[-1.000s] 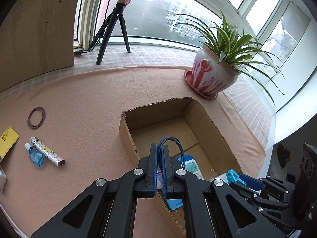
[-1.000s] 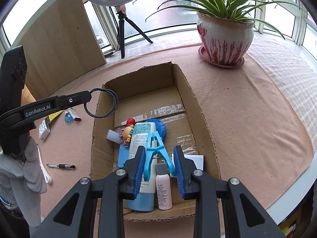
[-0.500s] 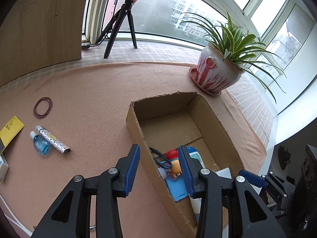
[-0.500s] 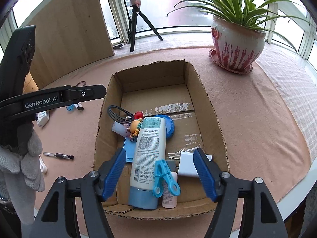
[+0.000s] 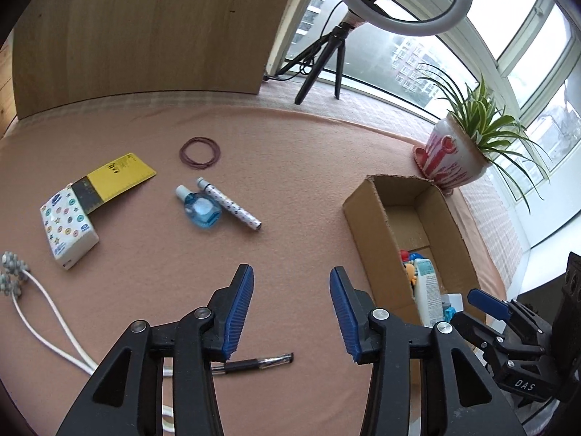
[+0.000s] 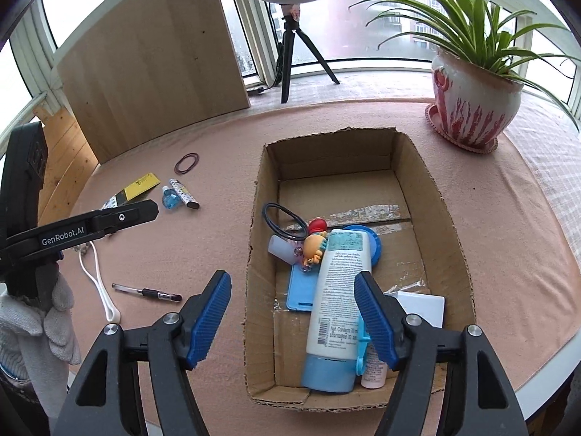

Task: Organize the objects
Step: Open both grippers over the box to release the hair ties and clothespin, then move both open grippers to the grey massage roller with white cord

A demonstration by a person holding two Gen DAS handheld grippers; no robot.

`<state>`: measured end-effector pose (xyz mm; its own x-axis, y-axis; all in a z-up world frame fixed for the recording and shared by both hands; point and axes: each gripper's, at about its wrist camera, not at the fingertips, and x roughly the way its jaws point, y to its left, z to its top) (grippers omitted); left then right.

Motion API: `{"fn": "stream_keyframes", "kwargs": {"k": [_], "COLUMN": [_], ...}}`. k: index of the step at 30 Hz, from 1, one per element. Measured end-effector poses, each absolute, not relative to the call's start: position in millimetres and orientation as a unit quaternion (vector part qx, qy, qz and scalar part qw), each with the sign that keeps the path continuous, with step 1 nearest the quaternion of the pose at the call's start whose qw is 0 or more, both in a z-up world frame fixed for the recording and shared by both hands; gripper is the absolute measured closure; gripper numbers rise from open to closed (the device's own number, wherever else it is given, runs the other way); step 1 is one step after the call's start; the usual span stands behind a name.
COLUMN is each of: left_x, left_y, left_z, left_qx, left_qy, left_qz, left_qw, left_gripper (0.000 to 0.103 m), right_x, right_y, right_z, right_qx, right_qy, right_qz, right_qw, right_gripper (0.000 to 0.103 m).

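**Colours on and around the pink tabletop**

The tabletop [image 5: 297,167] is salmon pink. Ahead of the black, blue-padded left tongs [image 5: 291,312] lie a clear blue bottle [image 5: 202,210], a white dotted tube [image 5: 229,208] and a maroon band [image 5: 199,152]. Under the right tongs [image 6: 292,321], a brown box [image 6: 450,239] holds a white, blue-capped tube [image 6: 336,309].

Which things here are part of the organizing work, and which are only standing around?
Part of the job: cardboard box, black pen, blue bottle, patterned tube, rubber band, yellow card, tissue pack, white cable.

Only standing around: potted plant, ring light tripod, wooden board.
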<state>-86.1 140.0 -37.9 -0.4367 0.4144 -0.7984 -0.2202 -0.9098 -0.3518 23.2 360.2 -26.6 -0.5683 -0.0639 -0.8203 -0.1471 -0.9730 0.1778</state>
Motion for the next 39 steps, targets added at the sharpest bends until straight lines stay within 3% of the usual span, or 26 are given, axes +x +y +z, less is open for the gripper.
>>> {"fn": "stream_keyframes", "kwargs": {"k": [17,26,33,39], "left_x": [-43.1,-41.9,-58.1,-70.6], "left_y": [-40.4,-103.9,-122.2,-127.9], "left_z": [-76.9,-92.4,-103.7,-115.3], "left_qx": [-0.512,-0.515,-0.519,-0.528], "left_qy": [-0.179,-0.221,-0.236,-0.236], "left_qz": [0.840,0.829,0.821,0.816], "left_qw": [0.030,-0.008,-0.014,-0.011], "left_gripper": [0.056,0.056,0.056,0.056], "right_x": [-17.5,-29.9,-34.8,-37.6], "right_y": [228.6,146.4,93.2,69.8], "right_z": [-39.8,-57.9,-80.5,-96.6], "right_qx": [-0.487,-0.516,-0.541,-0.553], "right_qy": [0.041,0.006,-0.046,-0.075], "right_qz": [0.864,0.832,0.806,0.795], "right_qw": [-0.117,-0.207,-0.237,-0.237], "right_gripper": [0.036,0.037,0.055,0.056]}}
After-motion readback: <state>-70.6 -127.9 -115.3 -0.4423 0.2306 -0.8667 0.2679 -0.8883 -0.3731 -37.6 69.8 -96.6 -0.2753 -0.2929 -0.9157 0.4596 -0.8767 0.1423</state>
